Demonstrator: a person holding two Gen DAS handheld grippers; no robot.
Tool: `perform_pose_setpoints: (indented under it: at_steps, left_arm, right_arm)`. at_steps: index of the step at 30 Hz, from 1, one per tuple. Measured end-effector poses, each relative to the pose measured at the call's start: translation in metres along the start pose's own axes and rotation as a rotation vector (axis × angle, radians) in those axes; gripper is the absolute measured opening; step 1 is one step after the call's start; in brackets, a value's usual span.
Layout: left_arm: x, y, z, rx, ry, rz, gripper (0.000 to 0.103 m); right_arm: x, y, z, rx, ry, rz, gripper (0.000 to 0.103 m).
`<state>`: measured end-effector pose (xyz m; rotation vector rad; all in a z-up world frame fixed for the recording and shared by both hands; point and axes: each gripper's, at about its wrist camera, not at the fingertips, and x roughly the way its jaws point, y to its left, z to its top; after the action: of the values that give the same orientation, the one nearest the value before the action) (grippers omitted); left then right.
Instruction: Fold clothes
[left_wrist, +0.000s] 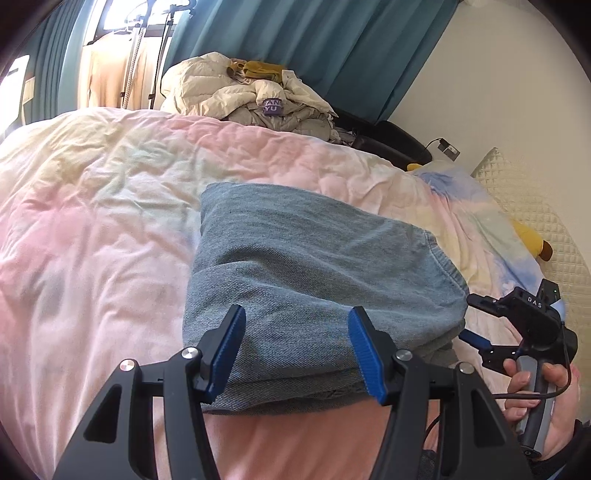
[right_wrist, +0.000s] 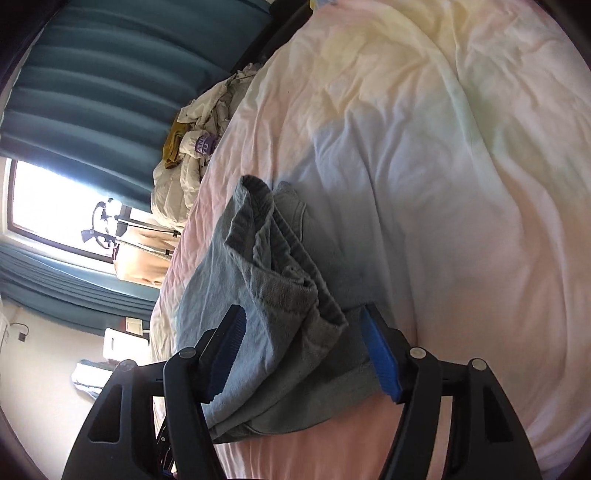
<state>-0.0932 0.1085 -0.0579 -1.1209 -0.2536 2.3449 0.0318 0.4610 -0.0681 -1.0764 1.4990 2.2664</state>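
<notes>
Light blue jeans lie folded into a thick rectangle on the pastel duvet. My left gripper is open over their near edge, its blue pads on either side of the denim without pinching it. At the jeans' right end, my right gripper is held by a person's hand. In the right wrist view, which is rolled on its side, the right gripper is open. The rumpled waistband end of the jeans lies loosely between its fingers.
A pile of cream and grey clothes sits beyond the far side of the bed, in front of teal curtains. A white quilted pillow and a yellow plush toy lie at the right. The duvet spreads wide around the jeans.
</notes>
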Motion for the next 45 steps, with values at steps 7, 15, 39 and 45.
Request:
perform_pose_setpoints:
  at_steps: [7,15,39,45]
  left_arm:
    - [0.007,0.0,0.0,0.006,0.018,0.011,0.059]
    - [0.01,-0.004,-0.001,0.032,0.015,0.034,0.059]
    - [0.009,-0.003,-0.001,0.03,0.022,0.022,0.059]
    - [-0.007,-0.006,0.008,0.06,-0.02,-0.054,0.059]
  right_arm:
    - [0.019,0.006,-0.013,0.02,0.06,0.055,0.065]
    - [0.025,-0.003,-0.01,0.07,0.005,0.041,0.035]
    - [0.011,0.021,-0.014,-0.049,-0.085,0.028,0.022]
    - [-0.018,0.049,-0.023,-0.202,-0.185,0.061,0.006]
